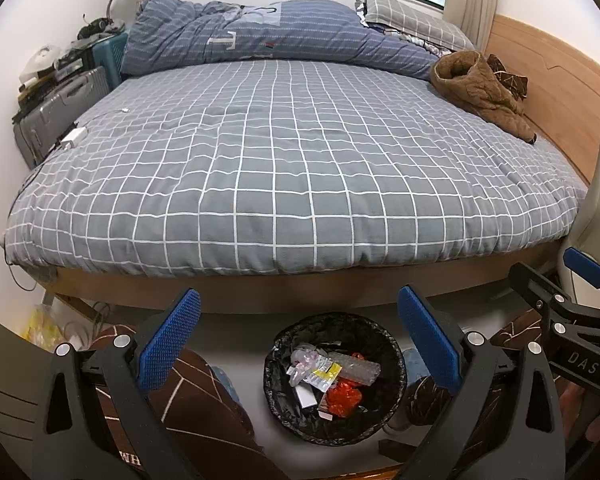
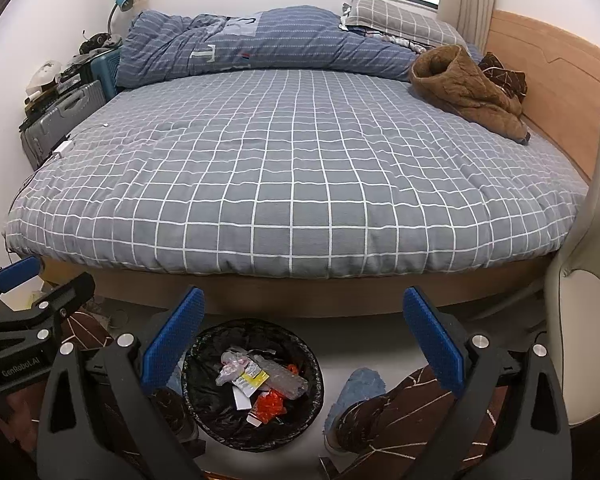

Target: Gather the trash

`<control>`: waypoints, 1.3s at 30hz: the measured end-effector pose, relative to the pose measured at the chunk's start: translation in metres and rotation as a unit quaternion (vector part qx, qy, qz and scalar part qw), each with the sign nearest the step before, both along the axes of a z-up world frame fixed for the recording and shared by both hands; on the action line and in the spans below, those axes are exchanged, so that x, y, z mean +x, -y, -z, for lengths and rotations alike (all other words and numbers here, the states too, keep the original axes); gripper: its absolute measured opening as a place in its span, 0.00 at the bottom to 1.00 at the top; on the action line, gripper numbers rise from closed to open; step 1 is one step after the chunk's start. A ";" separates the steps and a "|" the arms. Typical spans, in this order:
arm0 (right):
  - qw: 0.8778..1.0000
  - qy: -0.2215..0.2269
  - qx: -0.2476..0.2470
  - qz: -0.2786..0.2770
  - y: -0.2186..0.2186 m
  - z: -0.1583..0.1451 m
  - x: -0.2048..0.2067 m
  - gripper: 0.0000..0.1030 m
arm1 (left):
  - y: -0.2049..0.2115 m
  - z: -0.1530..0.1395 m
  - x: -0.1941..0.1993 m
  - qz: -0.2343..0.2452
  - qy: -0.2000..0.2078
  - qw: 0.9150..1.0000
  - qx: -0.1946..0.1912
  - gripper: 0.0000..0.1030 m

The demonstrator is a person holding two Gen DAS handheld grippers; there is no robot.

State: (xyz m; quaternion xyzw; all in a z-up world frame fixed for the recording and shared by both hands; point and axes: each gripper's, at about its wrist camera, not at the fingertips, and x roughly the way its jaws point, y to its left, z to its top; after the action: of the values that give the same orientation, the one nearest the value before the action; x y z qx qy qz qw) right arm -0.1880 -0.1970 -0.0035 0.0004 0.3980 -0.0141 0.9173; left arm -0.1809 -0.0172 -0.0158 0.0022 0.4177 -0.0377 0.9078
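Observation:
A round trash bin (image 1: pixel 276 400) with a black liner stands on the floor by the bed's foot, holding wrappers, bubble wrap and red scraps (image 1: pixel 342 396). It also shows in the right wrist view (image 2: pixel 196 400), with the trash (image 2: pixel 260 380) inside. My left gripper (image 1: pixel 300 340) is open and empty above the bin. My right gripper (image 2: pixel 304 336) is open and empty, above and right of the bin. The right gripper shows at the right edge of the left wrist view (image 1: pixel 572 280), and the left gripper at the left edge of the right wrist view (image 2: pixel 36 276).
A bed with a grey checked cover (image 1: pixel 292 168) fills the view, with a blue quilt (image 1: pixel 260 36) and a brown jacket (image 1: pixel 480 88) on it. A white charger (image 1: pixel 74 136) lies at its left edge. A suitcase (image 1: pixel 56 108) stands left, a chair (image 2: pixel 580 320) right.

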 end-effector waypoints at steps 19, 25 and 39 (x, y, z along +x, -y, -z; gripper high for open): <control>1.000 0.001 0.003 -0.017 -0.003 -0.002 0.001 0.93 | 0.002 -0.001 0.002 0.008 -0.012 1.000 0.004 0.94; 1.000 -0.002 0.003 -0.021 -0.004 -0.001 0.001 0.93 | 0.005 0.000 0.001 0.014 -0.013 1.000 0.006 0.94; 1.000 0.001 0.005 -0.019 -0.003 -0.001 0.001 0.93 | 0.002 -0.005 0.003 0.018 -0.011 1.000 0.003 0.94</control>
State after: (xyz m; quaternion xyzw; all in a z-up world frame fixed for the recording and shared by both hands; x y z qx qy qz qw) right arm -0.1871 -0.1936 -0.0022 -0.0024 0.3975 0.0058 0.9176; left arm -0.1779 -0.0193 -0.0108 0.0126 0.4280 -0.0529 0.9021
